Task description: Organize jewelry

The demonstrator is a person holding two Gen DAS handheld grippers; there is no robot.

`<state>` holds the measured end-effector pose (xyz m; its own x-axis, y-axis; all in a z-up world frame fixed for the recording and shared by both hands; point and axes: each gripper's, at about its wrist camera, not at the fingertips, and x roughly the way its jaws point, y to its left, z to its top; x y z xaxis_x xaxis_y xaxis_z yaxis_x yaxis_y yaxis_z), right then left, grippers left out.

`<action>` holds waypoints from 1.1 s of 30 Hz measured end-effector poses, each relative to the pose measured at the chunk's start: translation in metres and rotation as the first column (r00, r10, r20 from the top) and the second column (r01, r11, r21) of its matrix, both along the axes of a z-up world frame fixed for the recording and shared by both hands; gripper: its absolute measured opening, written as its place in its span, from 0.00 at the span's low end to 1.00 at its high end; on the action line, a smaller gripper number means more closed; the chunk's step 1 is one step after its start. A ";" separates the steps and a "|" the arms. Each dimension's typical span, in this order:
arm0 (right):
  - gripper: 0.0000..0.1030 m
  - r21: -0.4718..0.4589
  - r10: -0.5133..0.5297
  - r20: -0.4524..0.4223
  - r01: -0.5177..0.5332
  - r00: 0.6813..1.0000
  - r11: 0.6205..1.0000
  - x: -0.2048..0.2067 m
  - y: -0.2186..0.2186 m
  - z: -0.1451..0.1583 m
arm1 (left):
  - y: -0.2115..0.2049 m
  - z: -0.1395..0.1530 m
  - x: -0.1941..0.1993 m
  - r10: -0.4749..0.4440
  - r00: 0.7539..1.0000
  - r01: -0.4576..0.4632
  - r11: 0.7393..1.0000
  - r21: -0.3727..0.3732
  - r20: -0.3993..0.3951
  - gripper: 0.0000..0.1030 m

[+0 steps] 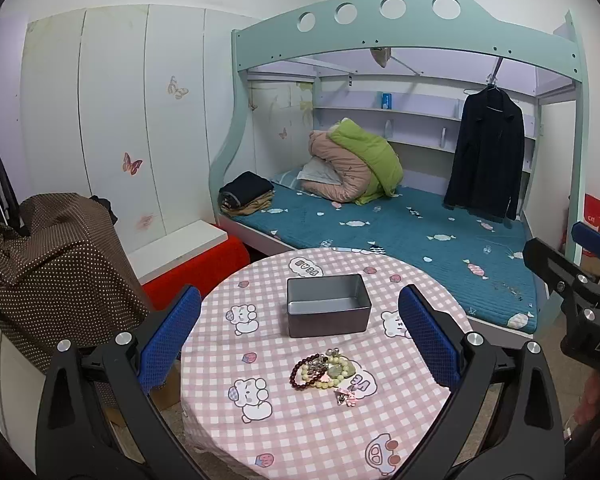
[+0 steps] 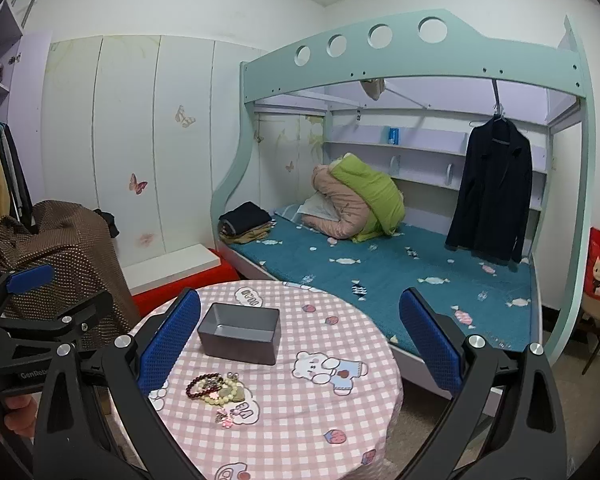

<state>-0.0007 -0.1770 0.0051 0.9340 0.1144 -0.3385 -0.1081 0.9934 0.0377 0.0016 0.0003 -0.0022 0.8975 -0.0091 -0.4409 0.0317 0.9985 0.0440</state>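
The left gripper is spread wide with nothing between its blue pads, held above the near edge of the round worktop. The jewelry, a small heap of bracelets with dark red and pale beads plus a pink charm beside it, lies on the checked cloth just ahead of and below this gripper, between the lines of its two fingers but not touched by them. Behind the heap, well apart from it, stands an open grey tin with nothing visible inside.

The right gripper is likewise spread wide and holds nothing. From its view the jewelry sits low and left, near its left finger, and the tin is beyond the heap. Both grippers hang clear of the worktop, side by side. Behind it is a bed.
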 end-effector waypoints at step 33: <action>0.93 0.009 -0.012 -0.024 0.012 1.000 1.000 -0.005 -0.001 0.002 | 0.006 -0.005 -0.006 -0.010 1.000 0.010 1.000 -0.025 -0.002 0.95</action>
